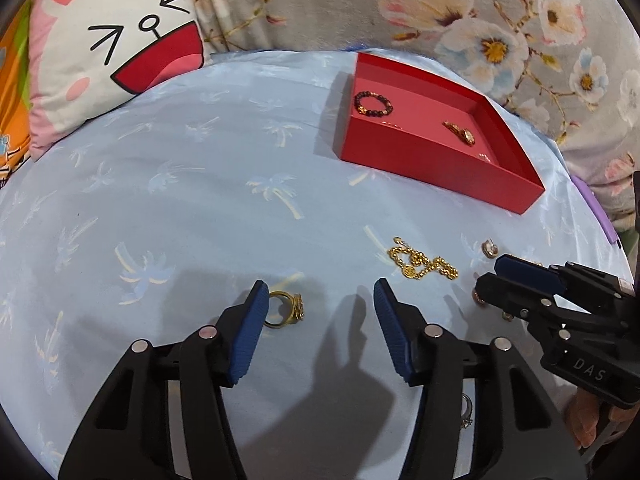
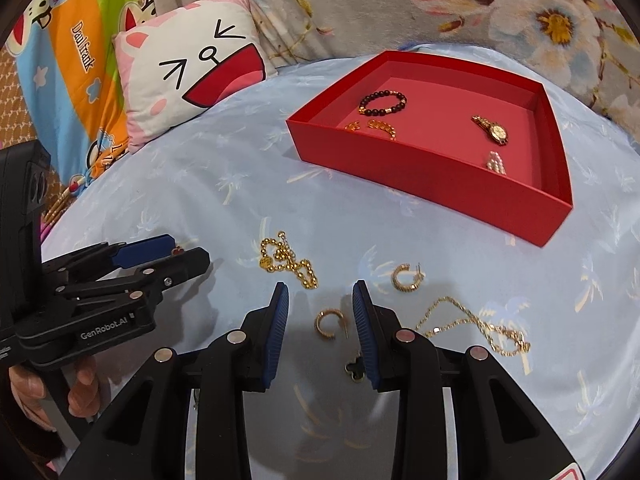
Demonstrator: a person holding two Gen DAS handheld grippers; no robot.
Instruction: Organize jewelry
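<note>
A red tray [image 2: 440, 188] [image 1: 420, 164] on the blue bedspread holds a dark bead bracelet [image 2: 382, 104], a gold watch [image 2: 492, 130], a gold chain piece [image 2: 380, 127] and a small pearl piece [image 2: 495, 162]. My left gripper [image 1: 320, 300] is open over the cloth, with a gold ring [image 1: 286, 310] just inside its left finger. My right gripper [image 2: 318, 302] is open around a gold hoop earring [image 2: 328, 323]. A second hoop [image 2: 406, 277], a gold bead bracelet [image 2: 290, 264] [image 1: 424, 266], a thin gold necklace [image 2: 476, 326] and a dark clover charm [image 2: 356, 368] lie loose.
A cartoon-face pillow [image 2: 192, 80] lies at the back left. A floral quilt [image 1: 480, 20] rises behind the tray. A silver ring [image 1: 466, 412] lies under my left gripper's right finger. A purple object [image 1: 596, 208] sits at the bed's right edge.
</note>
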